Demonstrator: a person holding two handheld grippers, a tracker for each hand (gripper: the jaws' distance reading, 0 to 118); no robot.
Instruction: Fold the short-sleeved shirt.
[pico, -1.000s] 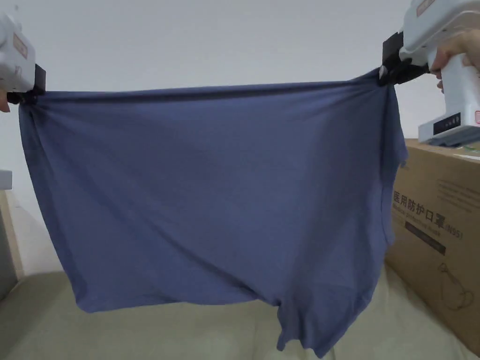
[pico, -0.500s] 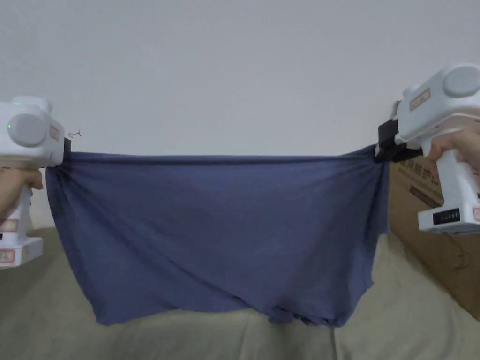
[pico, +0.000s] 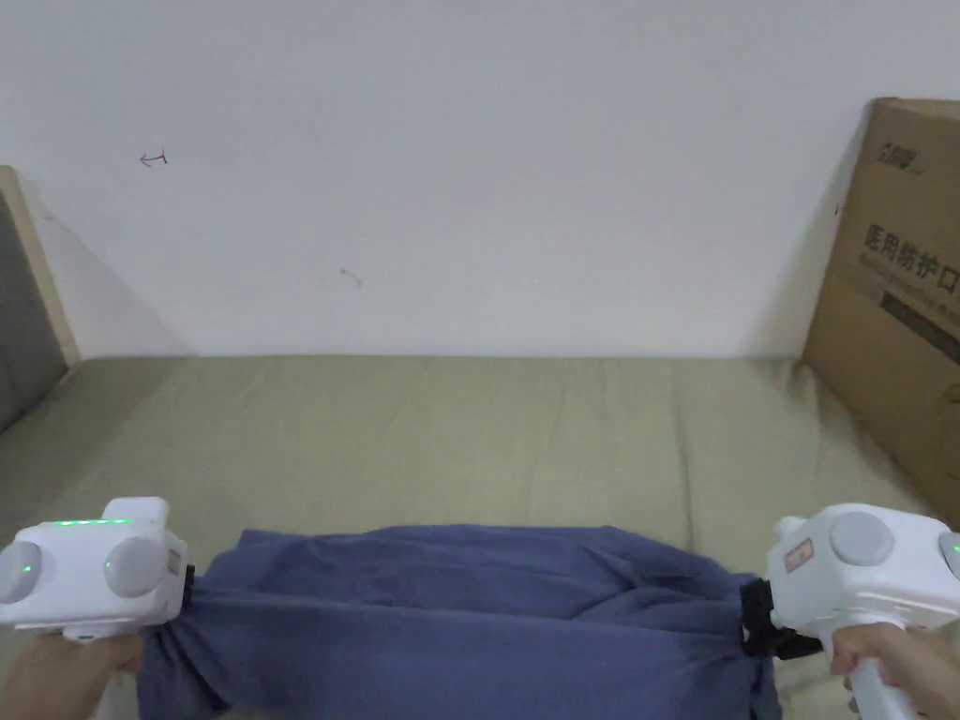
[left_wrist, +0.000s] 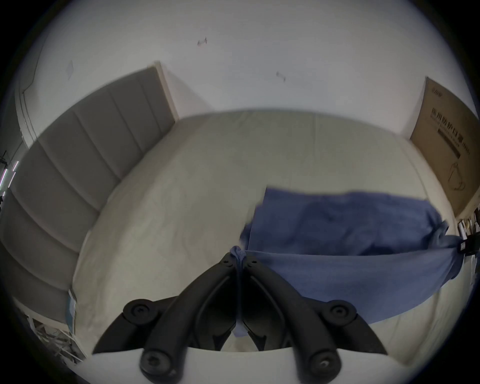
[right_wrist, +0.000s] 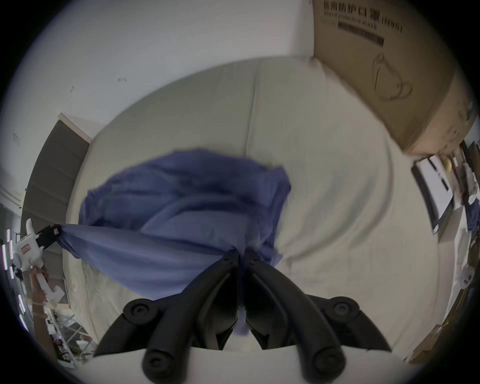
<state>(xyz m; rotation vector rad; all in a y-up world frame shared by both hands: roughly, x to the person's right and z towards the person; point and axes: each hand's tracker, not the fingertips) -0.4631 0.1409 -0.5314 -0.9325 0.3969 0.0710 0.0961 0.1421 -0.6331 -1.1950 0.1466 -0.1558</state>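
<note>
The blue short-sleeved shirt (pico: 469, 609) lies partly on the olive bed sheet (pico: 469, 431) at the near edge, its far part rumpled on the sheet and its near edge stretched taut between my two grippers. My left gripper (pico: 190, 592) is shut on the shirt's left end (left_wrist: 237, 253). My right gripper (pico: 750, 614) is shut on its right end (right_wrist: 240, 253). In the left gripper view the shirt (left_wrist: 350, 241) runs off to the right; in the right gripper view the shirt (right_wrist: 181, 207) runs off to the left, toward the left gripper (right_wrist: 48, 237).
A large cardboard box (pico: 900, 300) stands on the bed at the right, against the white wall (pico: 469, 169). A grey padded headboard (pico: 23, 300) bounds the left side. Bare sheet lies beyond the shirt up to the wall.
Both grippers have come down from high in the air to just above the bed, and the hanging shirt now rests on the sheet. The head camera has tilted down too.
</note>
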